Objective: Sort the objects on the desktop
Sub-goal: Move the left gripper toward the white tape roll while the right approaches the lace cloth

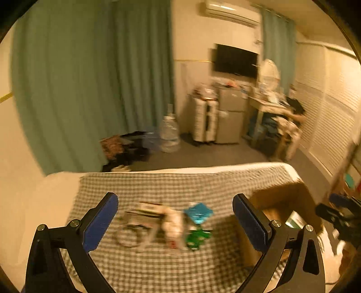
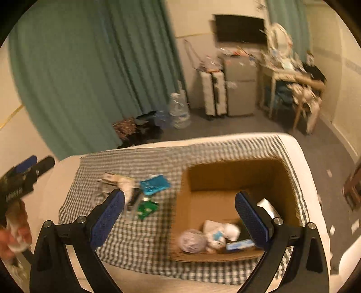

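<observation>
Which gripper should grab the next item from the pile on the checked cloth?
Left, probably: the left gripper is open with the pile framed between its fingers, while the right gripper looks mostly over the box.

Warm yellowish light, both views blurred. Green curtain (image 1: 90,85) covers the far left wall; second curtain (image 1: 278,49) right of a wall-mounted TV (image 1: 235,60). Air conditioner (image 1: 232,11) above. Grey fridge (image 1: 230,115) below the TV, white drawer unit (image 1: 205,119) beside it. Cluttered desk (image 1: 270,106) to the right (contents unreadable). Grey floor (image 1: 203,155); water jug (image 1: 169,133) by the curtain.
</observation>
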The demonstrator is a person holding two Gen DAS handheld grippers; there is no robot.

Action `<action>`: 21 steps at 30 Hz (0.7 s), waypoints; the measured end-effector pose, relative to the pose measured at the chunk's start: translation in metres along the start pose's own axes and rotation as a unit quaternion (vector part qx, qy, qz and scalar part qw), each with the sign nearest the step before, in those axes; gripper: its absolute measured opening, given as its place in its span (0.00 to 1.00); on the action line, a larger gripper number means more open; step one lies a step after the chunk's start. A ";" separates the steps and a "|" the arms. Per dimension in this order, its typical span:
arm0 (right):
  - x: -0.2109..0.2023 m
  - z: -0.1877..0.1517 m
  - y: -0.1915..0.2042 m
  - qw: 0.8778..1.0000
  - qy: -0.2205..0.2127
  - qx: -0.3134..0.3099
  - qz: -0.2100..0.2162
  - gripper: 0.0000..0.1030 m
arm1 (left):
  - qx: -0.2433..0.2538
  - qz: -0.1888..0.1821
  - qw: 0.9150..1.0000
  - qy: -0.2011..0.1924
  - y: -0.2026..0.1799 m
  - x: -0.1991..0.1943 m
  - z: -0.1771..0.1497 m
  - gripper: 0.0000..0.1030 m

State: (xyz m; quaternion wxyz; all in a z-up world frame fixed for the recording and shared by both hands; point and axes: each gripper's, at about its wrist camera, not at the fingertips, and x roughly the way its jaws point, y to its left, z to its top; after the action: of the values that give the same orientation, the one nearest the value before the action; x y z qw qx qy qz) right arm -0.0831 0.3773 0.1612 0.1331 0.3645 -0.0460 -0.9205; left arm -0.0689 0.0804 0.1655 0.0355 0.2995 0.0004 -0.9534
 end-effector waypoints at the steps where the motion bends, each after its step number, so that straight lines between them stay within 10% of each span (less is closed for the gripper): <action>1: 0.001 -0.001 0.014 1.000 -0.002 -0.010 0.002 0.96 | -0.009 0.012 1.000 -0.002 0.013 0.001 -0.003 1.00; 17: 0.168 -0.095 0.122 0.998 0.022 -0.063 0.013 0.96 | 0.011 0.079 0.991 0.110 0.083 0.200 -0.194 1.00; 21: 0.210 -0.097 0.123 0.998 0.016 -0.067 0.005 0.96 | 0.006 0.031 0.991 0.127 0.097 0.237 -0.207 1.00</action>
State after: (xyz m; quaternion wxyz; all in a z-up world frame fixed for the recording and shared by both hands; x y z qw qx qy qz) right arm -0.1378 0.2020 -0.0254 0.1627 0.3695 0.0156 -0.9148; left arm -0.1381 -0.0281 -0.1381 0.0631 0.4179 -0.0102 -0.9062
